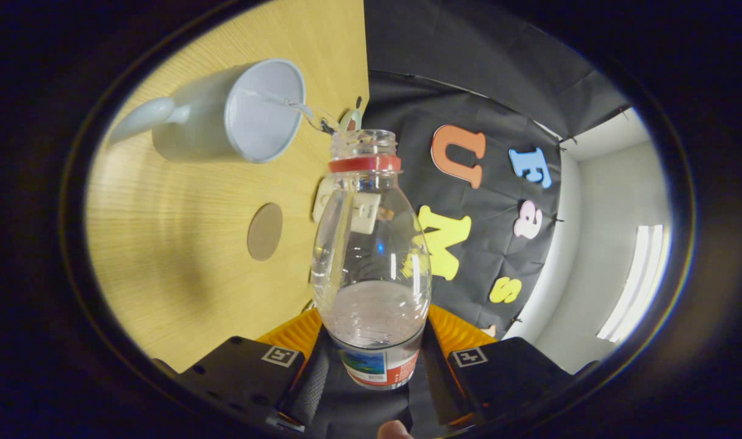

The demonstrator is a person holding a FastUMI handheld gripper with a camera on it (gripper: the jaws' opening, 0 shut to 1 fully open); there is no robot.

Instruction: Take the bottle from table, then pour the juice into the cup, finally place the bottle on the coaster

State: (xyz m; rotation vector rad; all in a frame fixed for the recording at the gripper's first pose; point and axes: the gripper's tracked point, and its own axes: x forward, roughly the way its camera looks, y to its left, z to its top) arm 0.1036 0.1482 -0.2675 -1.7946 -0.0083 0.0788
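My gripper (374,347) is shut on a clear plastic bottle (371,256), both fingers pressing its labelled lower part. The bottle has no cap, a red ring under its neck, and a little clear liquid low in its body. It is tipped over the wooden table (181,244), its open mouth pointing at a pale mug (236,113) beyond the fingers. A thin clear stream runs from the mouth over the mug's rim. The mug stands with its handle away from the bottle. A round brown coaster (265,231) lies on the table between the mug and my fingers.
A white socket block (322,198) and small metal fittings sit at the table's edge behind the bottle. Black cloth hangs past that edge, with a white wall beside it.
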